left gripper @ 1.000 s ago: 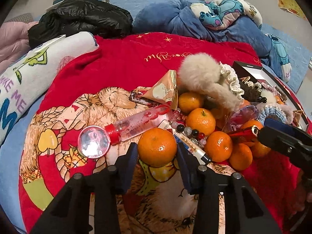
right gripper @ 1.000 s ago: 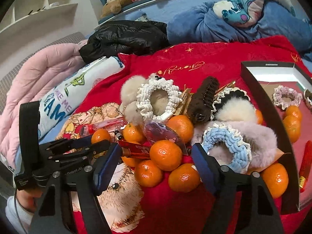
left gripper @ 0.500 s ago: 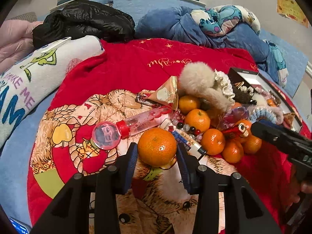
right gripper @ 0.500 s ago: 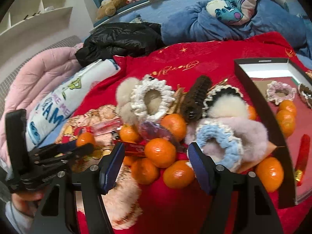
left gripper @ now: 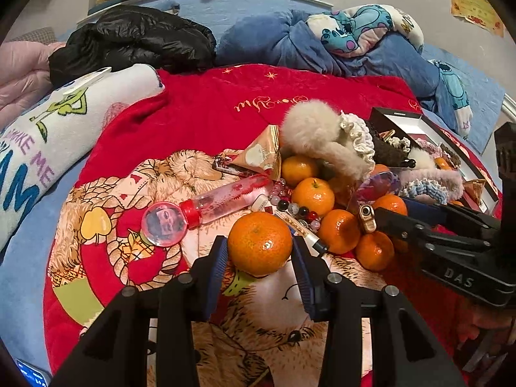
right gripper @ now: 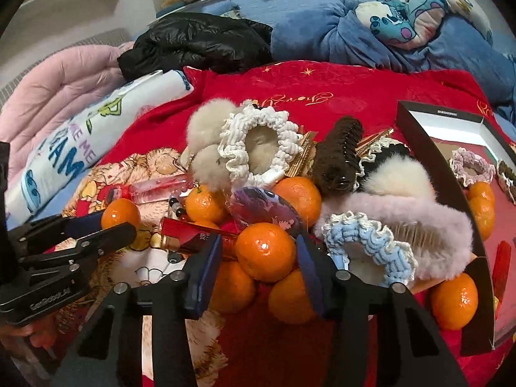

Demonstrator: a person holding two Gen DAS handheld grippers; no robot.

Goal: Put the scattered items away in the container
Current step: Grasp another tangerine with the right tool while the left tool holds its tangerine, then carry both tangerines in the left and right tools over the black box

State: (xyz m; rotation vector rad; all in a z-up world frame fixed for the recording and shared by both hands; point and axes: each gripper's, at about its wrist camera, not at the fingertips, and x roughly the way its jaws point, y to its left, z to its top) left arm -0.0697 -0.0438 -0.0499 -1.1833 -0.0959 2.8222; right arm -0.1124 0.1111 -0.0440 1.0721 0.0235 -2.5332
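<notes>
A: While the left tool (left gripper: 260, 254) stays clamped on one mandarin (left gripper: 260, 243) above the red blanket (left gripper: 206, 113), what is the right tool (right gripper: 259, 253) doing?

B: Its jaws are closing around a second mandarin (right gripper: 265, 251) atop the pile, pads at its sides.

A: Container position?

B: The black box (right gripper: 429, 148) lies at the right, just beside the furry scrunchies, already holding mandarins and a pink scrunchie (right gripper: 471, 167).
</notes>
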